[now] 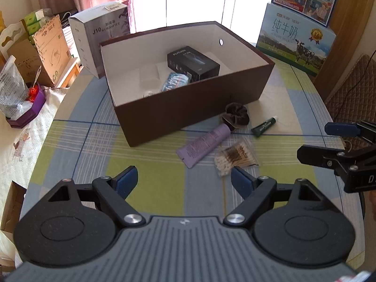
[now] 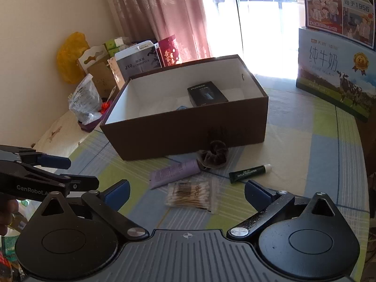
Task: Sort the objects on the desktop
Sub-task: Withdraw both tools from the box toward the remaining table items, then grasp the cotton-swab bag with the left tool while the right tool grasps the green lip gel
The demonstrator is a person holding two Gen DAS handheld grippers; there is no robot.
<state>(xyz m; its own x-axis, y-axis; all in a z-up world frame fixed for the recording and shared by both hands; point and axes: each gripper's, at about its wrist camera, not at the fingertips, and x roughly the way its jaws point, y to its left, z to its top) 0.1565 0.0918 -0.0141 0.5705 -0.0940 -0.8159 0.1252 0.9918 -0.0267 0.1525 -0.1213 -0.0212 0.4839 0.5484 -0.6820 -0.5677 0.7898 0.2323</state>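
both grippers, left (image 1: 184,183) and right (image 2: 186,193), low over the checked cloth (image 1: 150,176), jaws apart, empty.
nearest, clear swab bag (image 2: 191,196), flat; beyond it lilac tube (image 2: 175,172) lying slantwise, cap toward velvet scrunchie (image 2: 215,156); green tube (image 2: 249,170) beside, white cap pointing right; farther, open brown box (image 2: 188,131) with black carton (image 2: 206,93) inside.

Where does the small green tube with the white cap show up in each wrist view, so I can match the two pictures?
Left wrist view: the green tube lies right of centre on the tablecloth, just right of the dark scrunchie.
Right wrist view: the green tube lies right of centre, below and right of the scrunchie.
Shared landmark: the brown box behind it.
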